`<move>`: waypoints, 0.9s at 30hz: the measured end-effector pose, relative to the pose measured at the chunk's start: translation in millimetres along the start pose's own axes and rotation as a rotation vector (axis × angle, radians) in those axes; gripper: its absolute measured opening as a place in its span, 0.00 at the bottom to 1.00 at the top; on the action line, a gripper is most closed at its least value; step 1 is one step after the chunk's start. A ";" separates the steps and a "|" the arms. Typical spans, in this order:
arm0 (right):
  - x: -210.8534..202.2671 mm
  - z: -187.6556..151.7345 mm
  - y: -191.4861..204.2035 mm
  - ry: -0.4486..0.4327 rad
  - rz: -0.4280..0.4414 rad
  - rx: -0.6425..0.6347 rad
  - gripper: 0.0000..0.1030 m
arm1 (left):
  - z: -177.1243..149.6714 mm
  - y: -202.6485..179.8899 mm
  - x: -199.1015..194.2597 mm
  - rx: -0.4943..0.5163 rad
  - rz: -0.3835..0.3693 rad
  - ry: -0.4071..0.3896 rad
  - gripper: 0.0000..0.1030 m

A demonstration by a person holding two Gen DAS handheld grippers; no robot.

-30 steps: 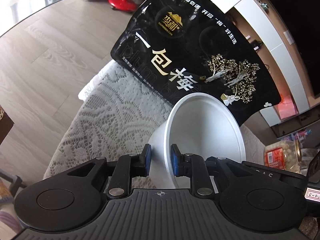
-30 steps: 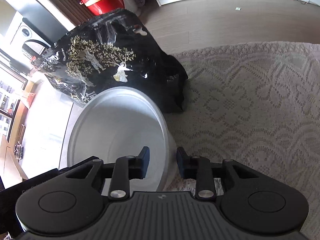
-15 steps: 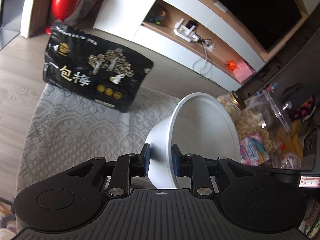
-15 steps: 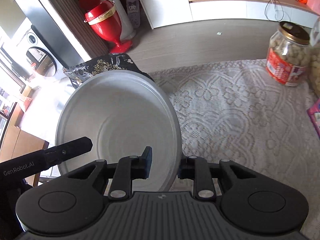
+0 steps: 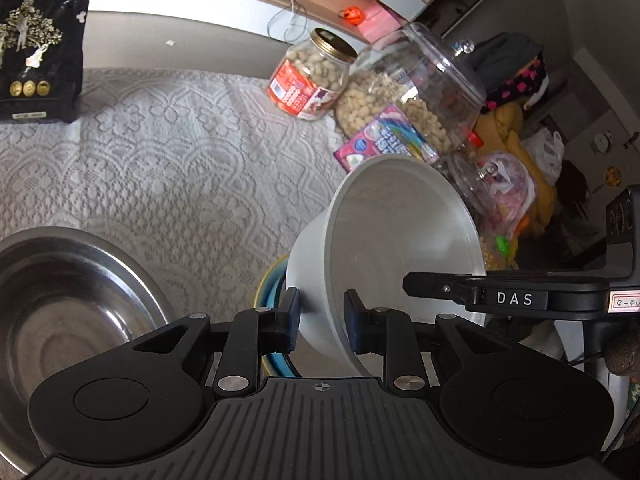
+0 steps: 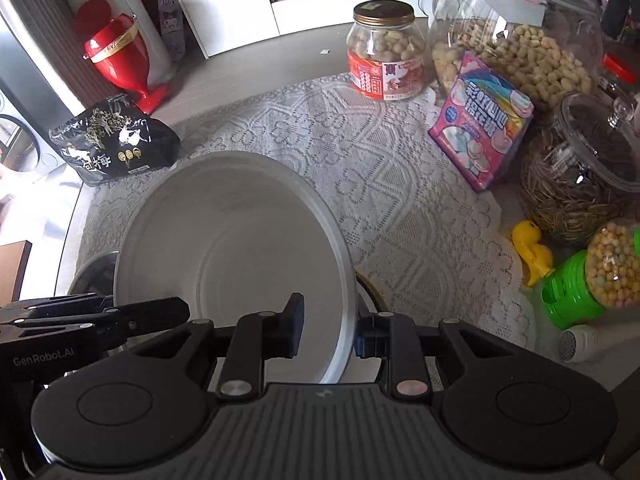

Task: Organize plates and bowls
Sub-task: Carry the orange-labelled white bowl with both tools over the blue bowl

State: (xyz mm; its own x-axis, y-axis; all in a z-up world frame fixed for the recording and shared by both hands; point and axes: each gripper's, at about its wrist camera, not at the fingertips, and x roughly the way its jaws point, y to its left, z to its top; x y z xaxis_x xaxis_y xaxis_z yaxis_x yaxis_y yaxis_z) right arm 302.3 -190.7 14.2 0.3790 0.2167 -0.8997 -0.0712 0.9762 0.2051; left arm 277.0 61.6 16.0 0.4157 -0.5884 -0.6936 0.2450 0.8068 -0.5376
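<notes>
A white bowl (image 5: pixel 400 232) (image 6: pixel 232 240) hangs tilted above the lace tablecloth (image 6: pixel 360 152), held at opposite sides of its rim. My left gripper (image 5: pixel 322 322) has the bowl's wall between its pads; its jaws are opening a little, and the pads still look to touch the wall. My right gripper (image 6: pixel 328 330) is shut on the rim, one pad inside and one outside. Under the white bowl lies a blue bowl with a yellow rim (image 5: pixel 272 292), mostly hidden. An empty steel bowl (image 5: pixel 72 300) (image 6: pixel 94 272) sits on the cloth to its left.
A black snack bag (image 6: pixel 116 140) stands at the cloth's far left. On the right stand a jar of nuts (image 6: pixel 384 52), a big clear jar (image 6: pixel 516 28), a pink packet (image 6: pixel 484 132), a yellow toy (image 6: pixel 532 248) and a green dispenser (image 6: pixel 580 292).
Both grippers carried the white bowl away from the black bag, across the cloth. It now hangs over the blue bowl beside the steel bowl. The jars have come into view.
</notes>
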 end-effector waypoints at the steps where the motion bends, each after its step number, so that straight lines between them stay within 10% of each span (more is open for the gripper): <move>1: 2.1 -1.5 -1.9 0.007 -0.001 0.001 0.23 | -1.5 -1.1 2.8 0.004 0.005 0.007 0.25; 27: 29.6 -15.1 -14.4 0.072 0.031 0.035 0.26 | -13.6 -5.2 23.9 0.056 0.079 0.079 0.23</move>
State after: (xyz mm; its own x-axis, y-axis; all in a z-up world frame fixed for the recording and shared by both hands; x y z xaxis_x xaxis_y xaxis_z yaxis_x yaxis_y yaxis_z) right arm 300.6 -198.1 -21.3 0.3100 0.2488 -0.9176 -0.0490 0.9681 0.2459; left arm 273.8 42.6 -4.3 0.3655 -0.5239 -0.7694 0.2640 0.8510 -0.4540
